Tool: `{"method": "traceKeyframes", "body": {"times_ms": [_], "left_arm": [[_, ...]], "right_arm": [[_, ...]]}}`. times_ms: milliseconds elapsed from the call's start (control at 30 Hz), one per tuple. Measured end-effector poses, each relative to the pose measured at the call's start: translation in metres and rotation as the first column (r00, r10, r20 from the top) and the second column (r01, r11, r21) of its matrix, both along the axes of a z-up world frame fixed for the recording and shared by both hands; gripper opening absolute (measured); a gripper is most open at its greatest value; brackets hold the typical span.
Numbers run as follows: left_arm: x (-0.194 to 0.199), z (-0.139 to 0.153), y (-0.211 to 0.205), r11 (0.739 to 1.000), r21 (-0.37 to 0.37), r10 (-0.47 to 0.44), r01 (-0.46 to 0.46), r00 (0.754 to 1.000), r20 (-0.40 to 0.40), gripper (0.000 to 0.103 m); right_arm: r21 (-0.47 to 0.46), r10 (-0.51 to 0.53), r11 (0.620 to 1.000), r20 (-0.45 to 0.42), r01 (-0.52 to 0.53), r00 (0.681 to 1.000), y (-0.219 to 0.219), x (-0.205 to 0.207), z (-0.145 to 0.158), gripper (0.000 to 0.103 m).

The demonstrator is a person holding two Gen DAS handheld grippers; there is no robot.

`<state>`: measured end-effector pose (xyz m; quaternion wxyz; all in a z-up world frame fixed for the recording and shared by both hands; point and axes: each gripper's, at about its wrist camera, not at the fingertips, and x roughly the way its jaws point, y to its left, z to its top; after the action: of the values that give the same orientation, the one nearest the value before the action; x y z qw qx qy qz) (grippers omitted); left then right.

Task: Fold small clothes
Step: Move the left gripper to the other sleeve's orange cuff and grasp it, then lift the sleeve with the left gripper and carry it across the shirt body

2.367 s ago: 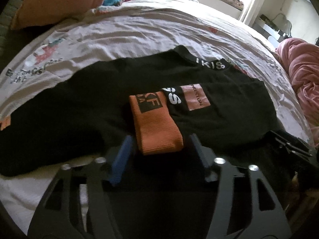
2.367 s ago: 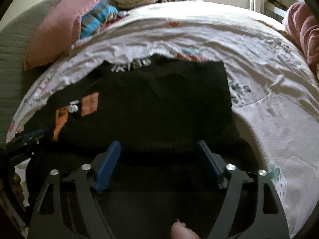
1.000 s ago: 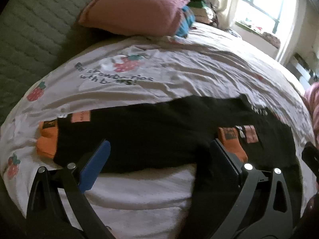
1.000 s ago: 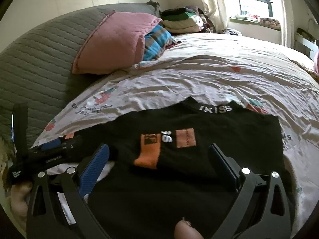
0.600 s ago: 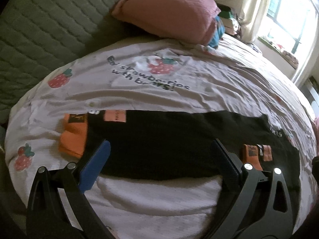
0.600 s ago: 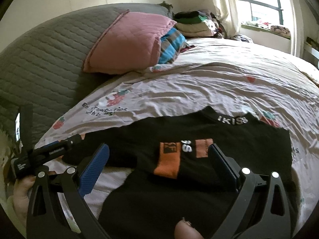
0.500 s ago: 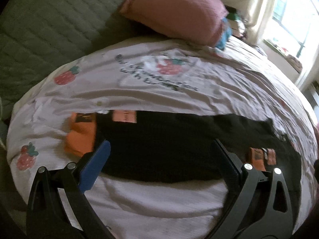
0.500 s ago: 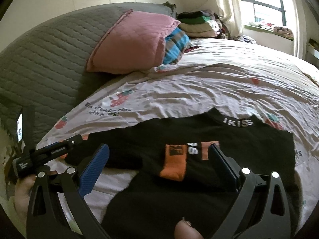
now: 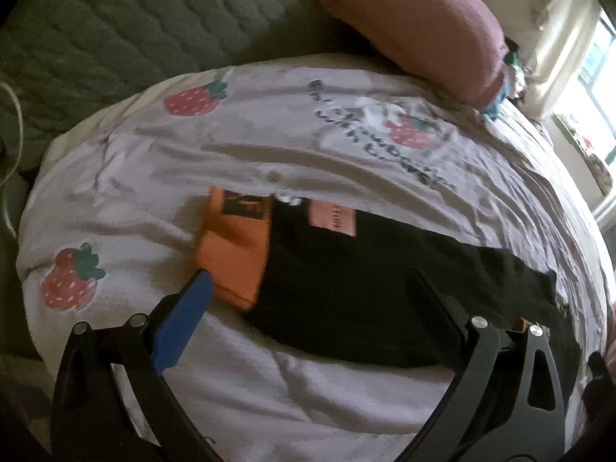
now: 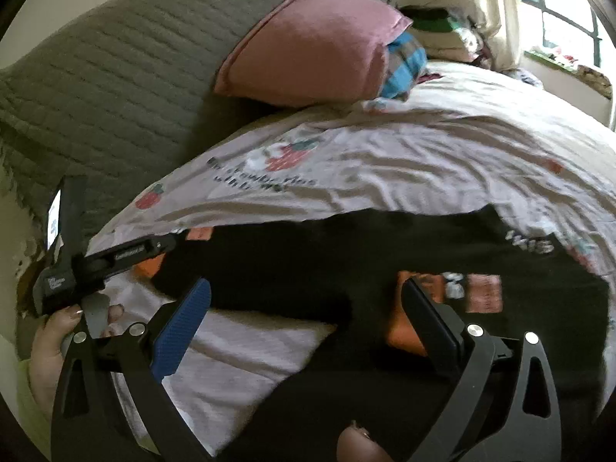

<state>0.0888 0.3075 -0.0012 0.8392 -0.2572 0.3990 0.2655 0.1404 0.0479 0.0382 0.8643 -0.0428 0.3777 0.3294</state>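
A black long-sleeved top (image 10: 442, 258) lies flat on the bed, with white lettering at its collar (image 10: 530, 241). One sleeve is folded across its body, ending in an orange cuff (image 10: 404, 327). The other sleeve (image 9: 385, 285) stretches out to the left, and its orange cuff (image 9: 236, 246) sits just ahead of my left gripper (image 9: 312, 288). That gripper is open and empty. My right gripper (image 10: 308, 300) hovers open above the garment, with the folded cuff behind its right finger. The left gripper (image 10: 111, 258) also shows in the right wrist view, held by a hand (image 10: 50, 346).
The bed carries a pale strawberry-print sheet (image 9: 346, 142). A grey quilted headboard (image 10: 115, 88) rises at the back left, with a pink pillow (image 10: 315, 46) against it. Folded clothes (image 10: 439, 27) are stacked near a window (image 10: 558, 7) at the far right.
My left gripper has swung left along the outstretched sleeve and closed in on its orange cuff. My right gripper has turned left as well, staying open over the top.
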Motion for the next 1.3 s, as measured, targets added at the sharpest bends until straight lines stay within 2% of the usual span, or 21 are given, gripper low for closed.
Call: {"method": "traceKeyframes", "body": {"times_ms": [267,400,500,600,667,700,800,833,933,1033,1300], "left_arm": [[-0.010,-0.019,0.027,0.994,-0.089,0.062,-0.063,0.998,-0.019,0.093],[-0.005,-0.032,0.030,0.989,-0.139,0.051,-0.053,0.999,-0.020,0.093],[-0.001,-0.037,0.032,0.989,-0.135,0.052,-0.054,0.998,-0.022,0.092],[0.005,-0.041,0.034,0.990,-0.125,0.060,-0.063,0.998,-0.025,0.079],[0.009,-0.043,0.034,0.993,-0.094,0.070,-0.074,0.997,-0.044,0.065],[0.011,-0.044,0.034,0.994,-0.080,0.075,-0.079,0.996,-0.052,0.062],[0.010,-0.039,0.033,0.996,-0.045,0.072,-0.074,0.997,-0.041,0.036],[0.010,-0.036,0.032,0.997,-0.052,0.051,-0.052,0.999,-0.010,0.013],[0.012,-0.022,0.021,1.000,-0.025,-0.009,0.010,0.999,0.042,0.012],[0.010,-0.010,0.014,0.998,-0.046,-0.045,0.050,0.993,0.111,0.011],[0.003,0.009,0.004,0.991,-0.079,-0.088,0.108,0.971,0.224,0.010]], "right_arm": [[-0.049,0.088,0.995,-0.028,-0.089,0.996,0.043,-0.011,-0.023,0.099],[-0.050,0.096,0.994,-0.048,-0.099,0.994,0.054,-0.009,-0.032,0.099],[-0.049,0.098,0.994,-0.055,-0.101,0.994,0.056,-0.009,-0.038,0.099],[-0.050,0.093,0.994,-0.066,-0.096,0.994,0.054,-0.009,-0.044,0.099],[-0.048,0.086,0.995,-0.076,-0.090,0.993,0.053,-0.008,-0.048,0.099],[-0.047,0.080,0.995,-0.082,-0.084,0.993,0.052,-0.006,-0.050,0.099],[-0.034,0.067,0.997,-0.091,-0.070,0.994,0.047,-0.004,-0.052,0.099],[-0.030,0.061,0.998,-0.093,-0.064,0.994,0.045,-0.003,-0.052,0.099],[-0.003,0.039,0.999,-0.104,-0.040,0.994,0.035,-0.001,-0.051,0.099],[0.017,0.022,1.000,-0.103,-0.020,0.994,0.024,0.001,-0.049,0.099],[0.066,-0.081,0.994,-0.120,0.089,0.990,-0.020,0.006,-0.043,0.099]]}}
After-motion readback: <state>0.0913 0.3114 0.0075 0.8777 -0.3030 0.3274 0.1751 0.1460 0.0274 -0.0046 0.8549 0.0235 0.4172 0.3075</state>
